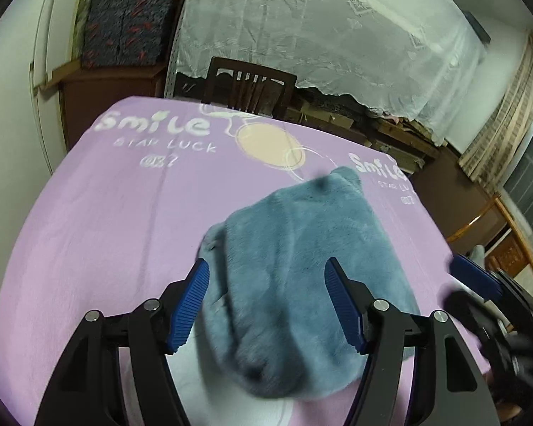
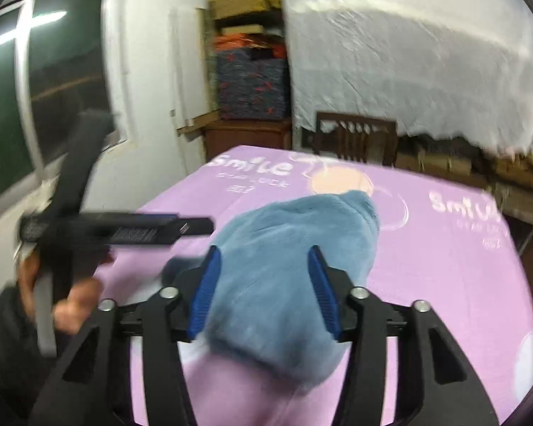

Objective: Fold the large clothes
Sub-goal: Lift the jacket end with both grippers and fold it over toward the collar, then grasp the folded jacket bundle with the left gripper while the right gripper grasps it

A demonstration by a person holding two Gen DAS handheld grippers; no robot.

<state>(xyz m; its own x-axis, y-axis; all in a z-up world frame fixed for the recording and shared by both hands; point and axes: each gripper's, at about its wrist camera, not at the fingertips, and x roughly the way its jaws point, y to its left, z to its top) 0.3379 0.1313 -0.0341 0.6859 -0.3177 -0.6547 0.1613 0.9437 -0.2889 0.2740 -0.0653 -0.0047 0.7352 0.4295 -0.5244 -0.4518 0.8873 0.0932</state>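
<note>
A fluffy blue-grey garment (image 1: 302, 266) lies folded into a thick bundle on the purple cloth-covered table (image 1: 106, 213). My left gripper (image 1: 266, 284) is open and empty, raised above the garment's near end. My right gripper (image 2: 264, 269) is also open and empty, above the same garment (image 2: 287, 266) on the table (image 2: 444, 266). The right gripper's blue tip and body (image 1: 479, 280) show at the right edge of the left wrist view. The left gripper (image 2: 89, 234), held by a hand, shows blurred at the left of the right wrist view.
A dark wooden chair (image 1: 248, 88) stands at the table's far edge. Behind it are a white lace-covered stack (image 1: 319, 35), a cabinet with patterned boxes (image 1: 124, 35) and cluttered shelves. A window (image 2: 35, 88) is on the left wall in the right wrist view.
</note>
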